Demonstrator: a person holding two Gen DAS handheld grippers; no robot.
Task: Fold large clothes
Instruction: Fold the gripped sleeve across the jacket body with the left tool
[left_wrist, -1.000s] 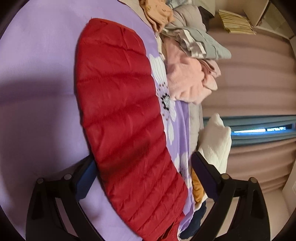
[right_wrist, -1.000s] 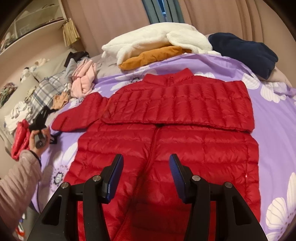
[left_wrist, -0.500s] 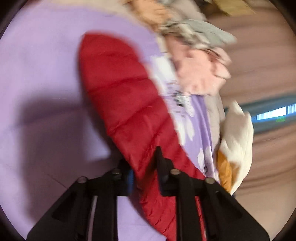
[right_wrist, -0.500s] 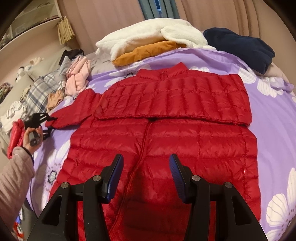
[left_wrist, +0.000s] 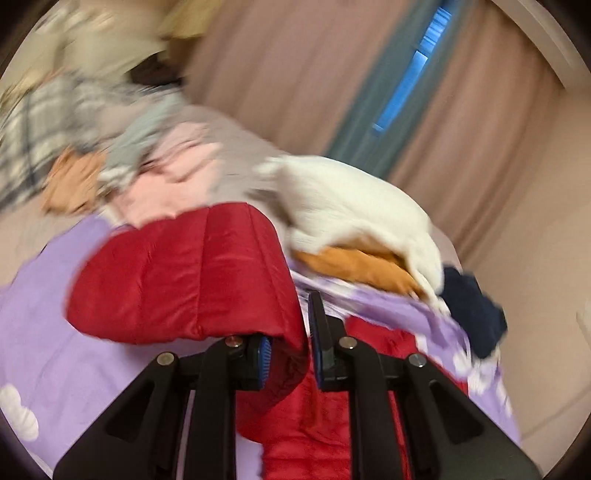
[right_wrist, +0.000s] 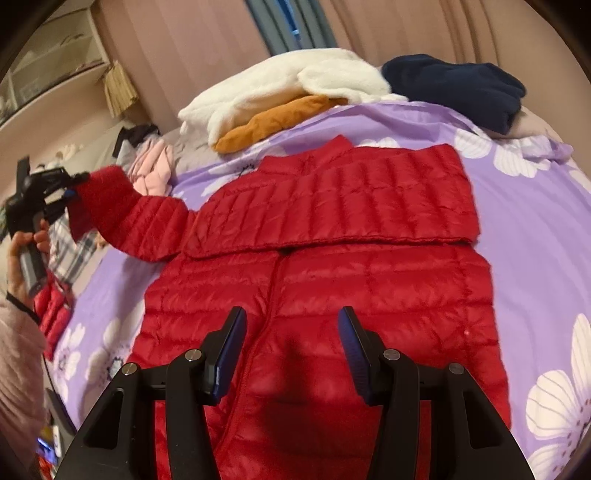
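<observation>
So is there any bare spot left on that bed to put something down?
Yes: the purple sheet right of the red jacket, below the navy garment. A narrower strip runs along the jacket's left. The far edge is crowded by the white and orange pile.

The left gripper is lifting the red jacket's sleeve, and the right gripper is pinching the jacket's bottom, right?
Not quite. The right gripper is open, only hovering over the red puffer jacket, with its fingers spread apart; the right wrist view shows it. The rest is right: the left gripper is shut on the sleeve and holds it up off the purple bedspread.
</observation>
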